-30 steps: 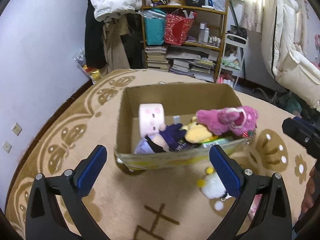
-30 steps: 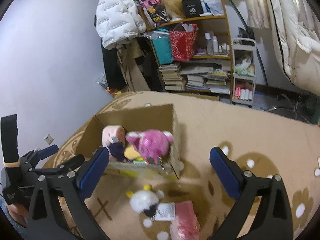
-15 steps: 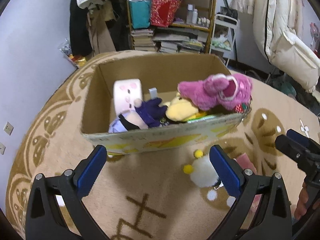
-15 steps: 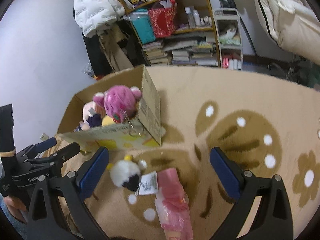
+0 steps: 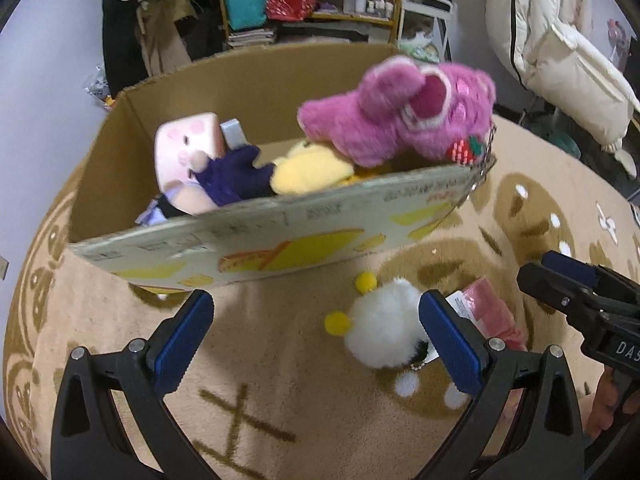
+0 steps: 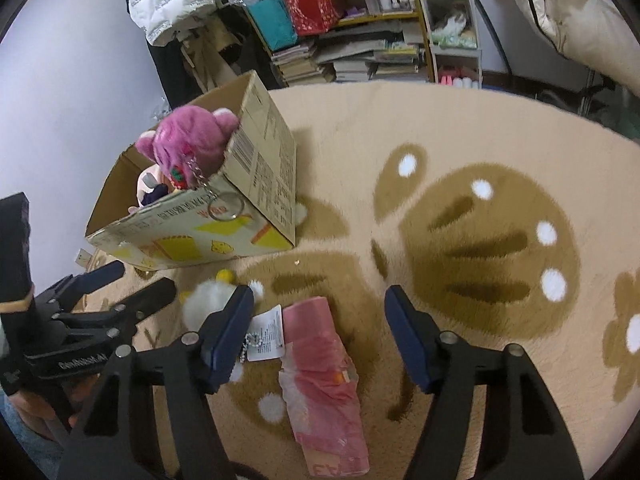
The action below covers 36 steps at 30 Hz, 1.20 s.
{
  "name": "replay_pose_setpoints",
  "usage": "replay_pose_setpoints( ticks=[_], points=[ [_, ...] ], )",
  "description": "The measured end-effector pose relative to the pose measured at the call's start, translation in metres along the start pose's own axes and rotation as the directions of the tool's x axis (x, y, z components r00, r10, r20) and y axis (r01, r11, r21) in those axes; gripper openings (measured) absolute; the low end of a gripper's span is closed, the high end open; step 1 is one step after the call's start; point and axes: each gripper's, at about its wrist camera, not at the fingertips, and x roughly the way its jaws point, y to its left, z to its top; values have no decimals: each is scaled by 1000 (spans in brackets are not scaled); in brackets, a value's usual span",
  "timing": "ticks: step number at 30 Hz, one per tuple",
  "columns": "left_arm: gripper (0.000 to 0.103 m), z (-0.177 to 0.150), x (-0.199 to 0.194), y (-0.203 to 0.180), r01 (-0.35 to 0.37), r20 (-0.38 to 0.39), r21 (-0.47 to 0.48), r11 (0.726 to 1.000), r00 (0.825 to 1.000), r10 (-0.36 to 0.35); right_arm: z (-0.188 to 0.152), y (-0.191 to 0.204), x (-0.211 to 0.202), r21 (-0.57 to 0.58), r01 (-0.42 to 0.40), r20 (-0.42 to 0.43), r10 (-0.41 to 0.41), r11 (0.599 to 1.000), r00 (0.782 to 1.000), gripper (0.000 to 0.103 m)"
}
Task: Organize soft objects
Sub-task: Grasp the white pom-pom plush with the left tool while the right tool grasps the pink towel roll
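A white plush (image 5: 380,332) with yellow pompoms lies on the carpet in front of the cardboard box (image 5: 240,92). My left gripper (image 5: 316,336) hangs open over it, and the toy sits against the right finger (image 5: 448,340). A pink plastic-wrapped pack (image 6: 320,360) lies beside the plush (image 6: 208,300). My right gripper (image 6: 320,328) straddles the pack's top end with its jaws closing, and the pads do not touch it. A pink plush bear (image 6: 188,140) rests on the corner of the box (image 6: 260,160), above a yellow, a purple and a pale pink toy (image 5: 184,148).
The beige carpet (image 6: 480,140) with brown paw prints stretches to the right of the box. A shelf (image 6: 360,40) of books and bags stands behind, with jackets hanging at the left. White bedding (image 5: 560,52) hangs at the right. A hand (image 5: 604,412) holds the right gripper.
Both grippers have dropped toward the carpet, and the box and toys now loom larger. The right gripper's jaws have narrowed around the pink pack.
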Motion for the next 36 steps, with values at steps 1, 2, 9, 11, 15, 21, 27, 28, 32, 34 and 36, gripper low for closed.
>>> replay_pose_setpoints(
  ticks=[1, 2, 9, 11, 15, 21, 27, 28, 32, 34, 36],
  points=[
    [101, 0, 3, -1, 3, -8, 0, 1000, 1000, -3, -1, -1, 2, 3, -2, -7, 2, 1000, 1000, 70],
    [101, -1, 7, -3, 5, -17, 1, 1000, 1000, -5, -1, -2, 5, 4, -5, -15, 5, 1000, 1000, 67],
    [101, -2, 26, -13, 17, -55, 16, 1000, 998, -16, -7, -5, 19, 19, -23, -76, 24, 1000, 997, 62],
    [101, -3, 31, -16, 22, -65, 20, 1000, 998, -21, -8, -7, 22, 22, -19, -84, 21, 1000, 996, 59],
    [101, -4, 44, -22, 30, -87, 19, 999, 996, -28, -9, -13, 28, 49, -25, -103, 29, 999, 994, 50],
    [101, -4, 56, -29, 42, -101, 21, 999, 994, -39, -11, -20, 34, 76, -42, -130, 52, 996, 990, 49],
    [101, -6, 72, -31, 61, -149, 8, 998, 987, -59, -12, -16, 41, 56, -43, -153, 51, 998, 987, 49],
    [101, -6, 74, -31, 65, -154, 5, 998, 986, -64, -12, -16, 42, 52, -43, -157, 51, 998, 986, 49],
    [101, -5, 77, -31, 60, -143, 0, 998, 988, -59, -12, -16, 42, 52, -44, -162, 52, 998, 985, 49],
    [101, -6, 77, -28, 59, -134, 3, 998, 989, -58, -12, -16, 43, 56, -46, -163, 54, 997, 985, 48],
    [100, -9, 76, -29, 50, -125, 20, 999, 991, -47, -12, -15, 43, 55, -46, -164, 54, 997, 985, 46]
  ],
)
